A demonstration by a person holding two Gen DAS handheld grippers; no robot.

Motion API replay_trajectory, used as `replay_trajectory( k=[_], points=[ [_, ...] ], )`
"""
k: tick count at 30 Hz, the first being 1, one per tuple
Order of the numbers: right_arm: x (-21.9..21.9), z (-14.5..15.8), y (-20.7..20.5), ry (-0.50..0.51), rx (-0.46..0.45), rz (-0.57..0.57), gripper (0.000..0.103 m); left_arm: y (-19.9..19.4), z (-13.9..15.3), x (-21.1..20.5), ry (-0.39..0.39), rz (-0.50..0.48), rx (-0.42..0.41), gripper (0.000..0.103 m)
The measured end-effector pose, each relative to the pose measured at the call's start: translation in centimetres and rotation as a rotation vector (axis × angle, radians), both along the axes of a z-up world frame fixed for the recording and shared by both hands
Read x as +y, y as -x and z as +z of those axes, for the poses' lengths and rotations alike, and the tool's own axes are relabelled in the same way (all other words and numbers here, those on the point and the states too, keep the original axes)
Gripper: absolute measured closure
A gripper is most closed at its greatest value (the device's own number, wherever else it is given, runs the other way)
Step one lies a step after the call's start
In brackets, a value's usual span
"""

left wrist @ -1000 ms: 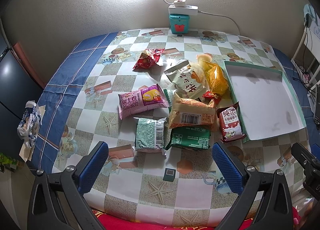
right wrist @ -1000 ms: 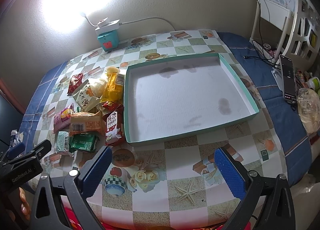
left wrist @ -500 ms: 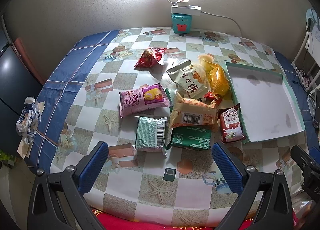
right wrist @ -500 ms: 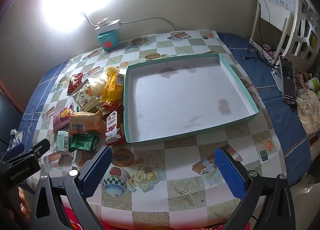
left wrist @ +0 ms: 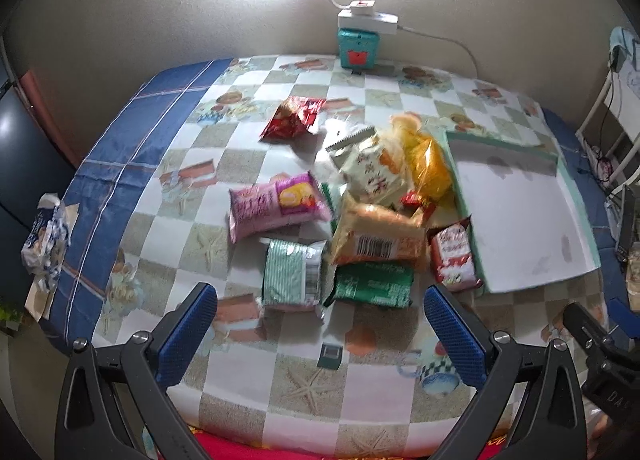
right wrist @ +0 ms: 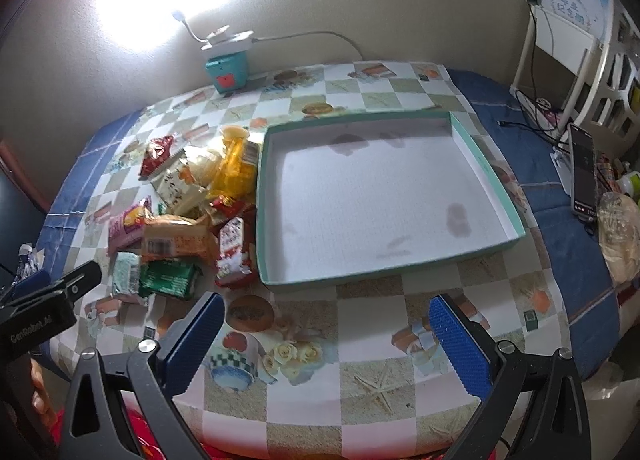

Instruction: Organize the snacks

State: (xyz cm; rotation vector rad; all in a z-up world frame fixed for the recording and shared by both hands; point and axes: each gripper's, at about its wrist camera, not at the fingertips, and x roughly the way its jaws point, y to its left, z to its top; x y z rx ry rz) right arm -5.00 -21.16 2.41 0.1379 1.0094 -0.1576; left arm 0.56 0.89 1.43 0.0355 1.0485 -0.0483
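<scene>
Several snack packs lie in a heap on the table: a pink pack (left wrist: 276,205), a pale green striped pack (left wrist: 292,276), a dark green pack (left wrist: 374,286), an orange pack with a barcode (left wrist: 378,238), a red-and-white pack (left wrist: 454,256), a yellow bag (left wrist: 426,163) and a red pack (left wrist: 292,117). To their right sits a shallow teal-rimmed box (right wrist: 472,139) with a white floor and nothing in it. My left gripper (left wrist: 320,334) hangs open over the near table, just short of the green packs. My right gripper (right wrist: 326,340) is open in front of the box.
A teal gadget (left wrist: 357,51) with a white power strip and small lamp stands at the back wall. A phone (right wrist: 582,171) and a bagged item (right wrist: 620,238) lie at the right edge. A crumpled wrapper (left wrist: 44,236) sits off the left edge. A white shelf stands far right.
The left gripper has drifted forward and slightly left toward the snack heap, and its view is now blurred by motion. The right gripper has barely moved. Nothing was picked up.
</scene>
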Motion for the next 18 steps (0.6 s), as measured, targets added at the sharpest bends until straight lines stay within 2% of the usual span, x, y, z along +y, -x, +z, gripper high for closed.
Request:
replay_trajectory(
  k=[4,10,14,18],
  points=[
    [0.3,1.0,-1.5,-0.015,-0.022,0.024,0.000,-1.9,2.0,0.0,0.054,-0.023,-0.047,0.000],
    [1.2,2.4,-4.6,-0.027,-0.035,0.039,0.000,-4.9,4.7,0.8,0.081,0.081,-0.137,0.000],
    [1.7,2.6,-7.0,-0.043,-0.018,0.045,0.000,-6.5,4.8,1.6,0.080,0.162,-0.141,0.000],
    [2.0,2.3,-8.8,-0.077,-0.015,0.045,0.000,-7.4,3.6,2.4,0.098,0.222,-0.120,0.000]
  ],
)
